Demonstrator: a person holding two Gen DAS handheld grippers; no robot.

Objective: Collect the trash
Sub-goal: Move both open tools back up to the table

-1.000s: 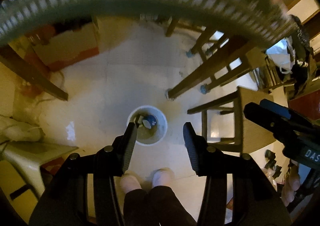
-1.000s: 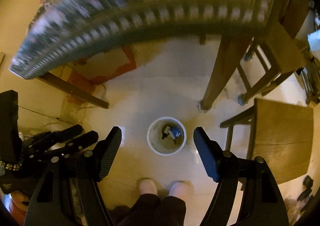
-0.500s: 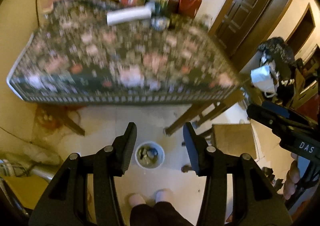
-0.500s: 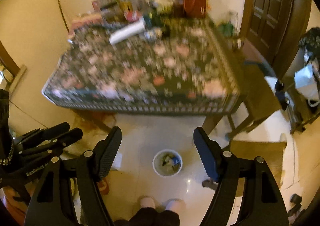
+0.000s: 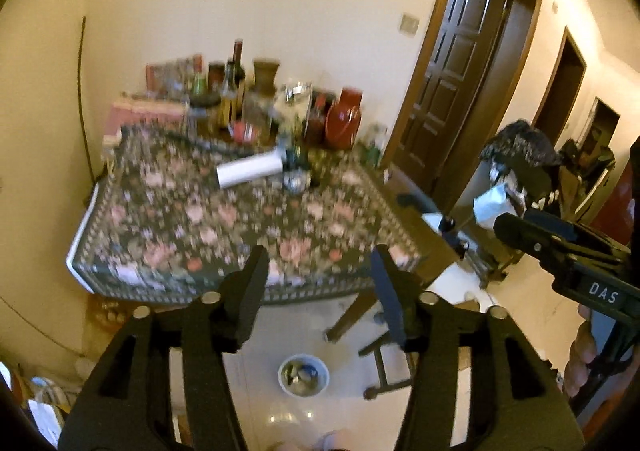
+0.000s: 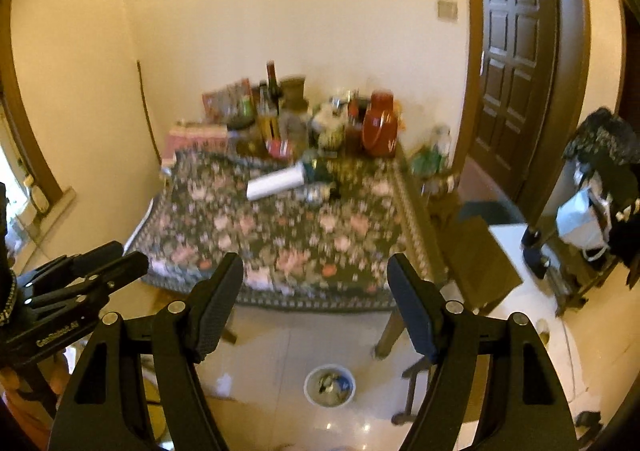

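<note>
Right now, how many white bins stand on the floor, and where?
1. The bin stands on the tiled floor in front of the table, near its front right leg. It already holds trash. Another could be hidden under the table.

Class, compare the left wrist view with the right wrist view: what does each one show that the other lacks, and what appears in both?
Only the left wrist view shows a second dark doorway further along the wall. Only the right wrist view shows the window ledge at its left edge. Both show the floral table, the white roll lying on it, the red jug, the white bin holding trash on the floor, and both grippers, left gripper and right gripper, open and empty.
</note>
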